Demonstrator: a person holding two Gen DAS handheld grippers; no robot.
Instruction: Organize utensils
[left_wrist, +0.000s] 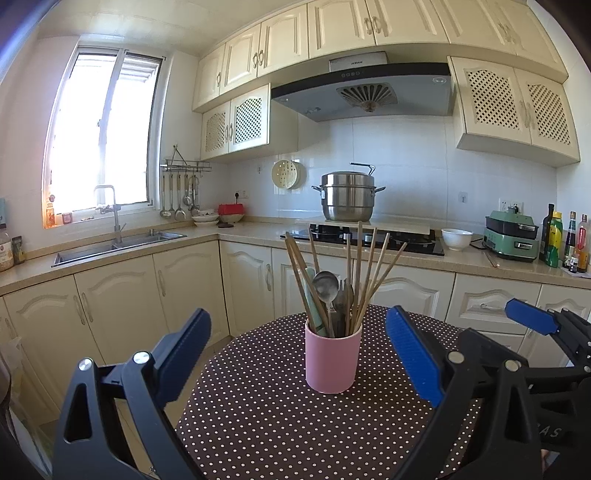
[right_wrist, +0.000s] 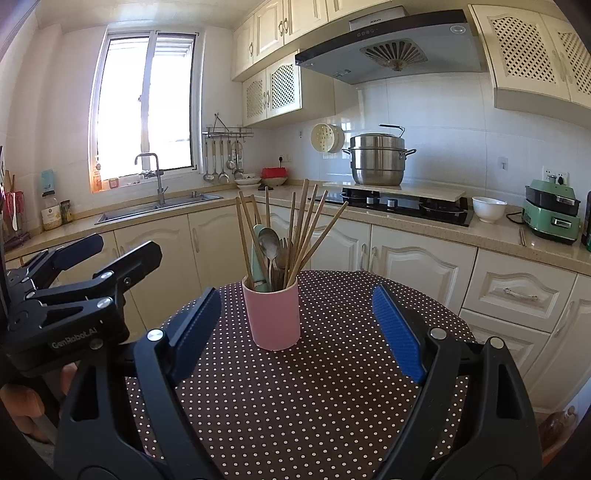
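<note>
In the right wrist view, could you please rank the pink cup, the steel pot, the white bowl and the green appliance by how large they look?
1. pink cup, though it is nearest the camera
2. steel pot
3. green appliance, close to the pot, so this order is unsure
4. white bowl

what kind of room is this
A home kitchen, most likely. A steel steamer pot sits by the gas hob under a range hood, and a sink with a tap lies below the window.
</note>
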